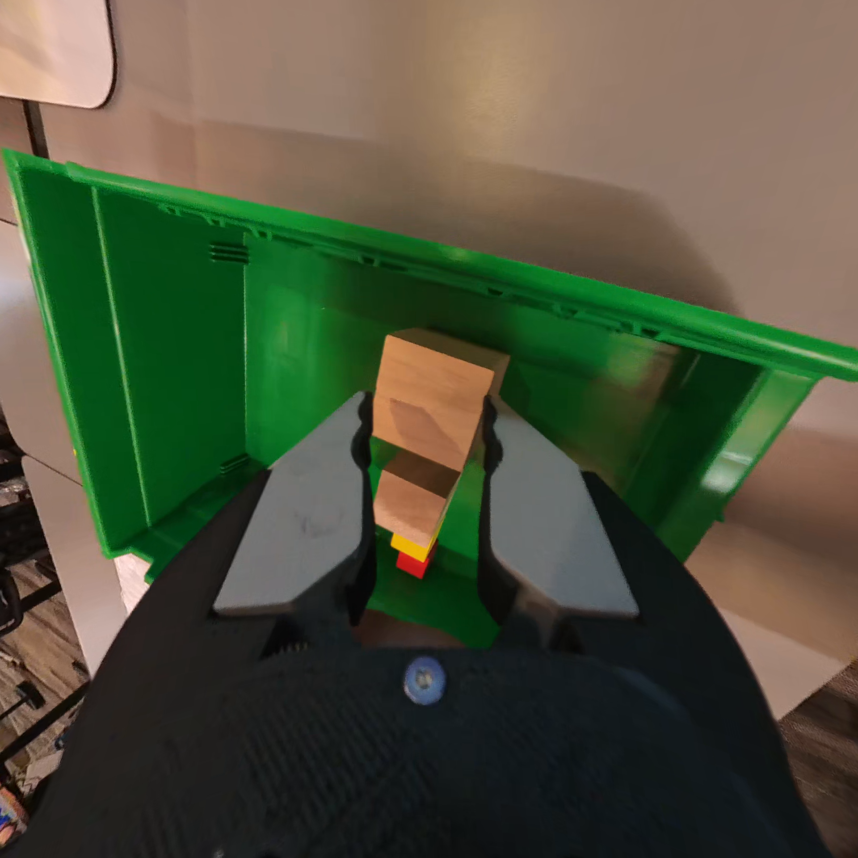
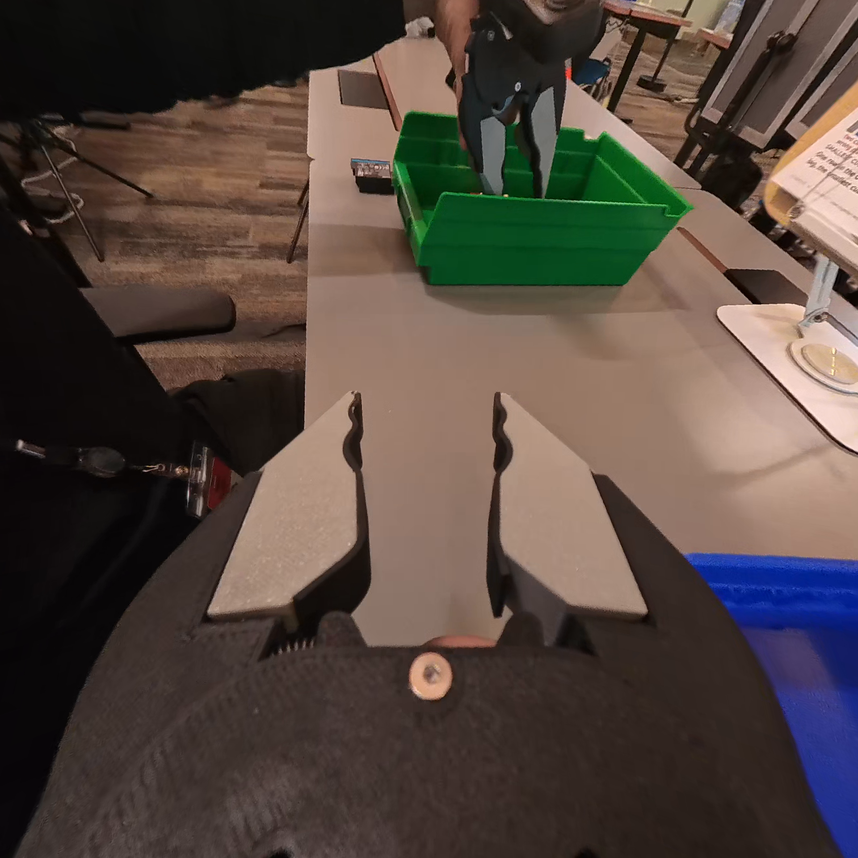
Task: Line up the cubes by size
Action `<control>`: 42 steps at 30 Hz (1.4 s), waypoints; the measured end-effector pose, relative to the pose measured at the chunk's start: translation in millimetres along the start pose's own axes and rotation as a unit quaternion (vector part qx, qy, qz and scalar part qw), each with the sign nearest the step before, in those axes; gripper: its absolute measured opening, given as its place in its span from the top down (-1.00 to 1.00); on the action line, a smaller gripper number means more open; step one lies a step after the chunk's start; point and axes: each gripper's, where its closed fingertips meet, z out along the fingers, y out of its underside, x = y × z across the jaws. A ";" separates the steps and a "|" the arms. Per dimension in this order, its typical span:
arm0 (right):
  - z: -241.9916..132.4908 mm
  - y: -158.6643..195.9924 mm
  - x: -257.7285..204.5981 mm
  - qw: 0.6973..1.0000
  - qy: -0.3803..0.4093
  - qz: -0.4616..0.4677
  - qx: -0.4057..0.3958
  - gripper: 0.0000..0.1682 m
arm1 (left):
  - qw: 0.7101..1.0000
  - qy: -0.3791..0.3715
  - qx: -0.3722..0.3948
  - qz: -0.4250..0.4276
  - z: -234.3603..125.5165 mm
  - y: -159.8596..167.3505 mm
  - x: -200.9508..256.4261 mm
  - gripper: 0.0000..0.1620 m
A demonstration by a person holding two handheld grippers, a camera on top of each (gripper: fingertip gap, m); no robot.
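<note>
Inside a green bin point(image 1: 176, 348), several cubes stand in a row by size. From near to far they are a small red cube point(image 1: 411, 565), a yellow cube point(image 1: 408, 548), a medium wooden cube point(image 1: 408, 506) and a large wooden cube point(image 1: 432, 385). My left gripper point(image 1: 426, 404) reaches into the bin, with its fingertips against both sides of the large cube. In the right wrist view the left gripper point(image 2: 513, 185) stands in the bin point(image 2: 524, 241), whose wall hides the cubes. My right gripper point(image 2: 427, 404) is open and empty, low over the grey table point(image 2: 418, 334), well short of the bin.
A blue bin point(image 2: 789, 627) sits at the near right. A white stand base point(image 2: 766, 353) with a clipped sheet is at the right edge. A small dark device point(image 2: 371, 176) lies left of the green bin. The table's left edge drops to the floor.
</note>
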 end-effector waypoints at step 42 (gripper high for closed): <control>-29.8 72.7 121.8 0.924 0.297 0.240 -0.027 0.28 | 0.844 -0.296 0.259 -0.365 -100.4 46.7 30.2 0.57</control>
